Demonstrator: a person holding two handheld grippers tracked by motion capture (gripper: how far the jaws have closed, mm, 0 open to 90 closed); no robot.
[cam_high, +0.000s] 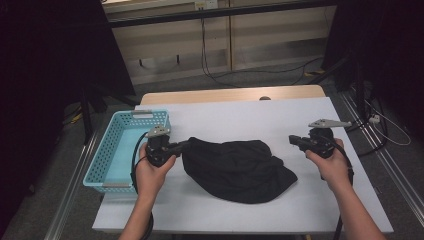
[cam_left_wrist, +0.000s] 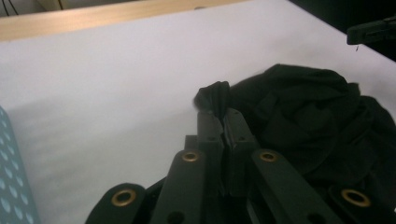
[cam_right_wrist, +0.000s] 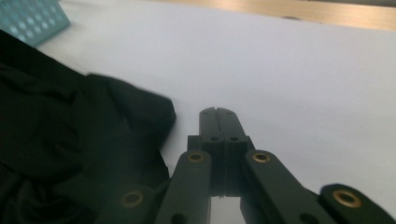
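A crumpled black cloth (cam_high: 237, 167) lies in the middle of the white table (cam_high: 240, 117). My left gripper (cam_high: 186, 145) sits at the cloth's left edge, shut on a pinched fold of it; the fold (cam_left_wrist: 215, 98) pokes out above the closed jaws of that gripper (cam_left_wrist: 224, 116). My right gripper (cam_high: 292, 139) hovers to the right of the cloth, apart from it, jaws pressed together on nothing. In the right gripper view that gripper (cam_right_wrist: 218, 112) points over bare table with the cloth (cam_right_wrist: 70, 140) to its left.
A light blue perforated basket (cam_high: 122, 150) stands at the table's left edge, just beside my left hand. A wooden strip (cam_high: 230, 94) runs along the table's far edge. Cables trail on the floor beyond and to the right.
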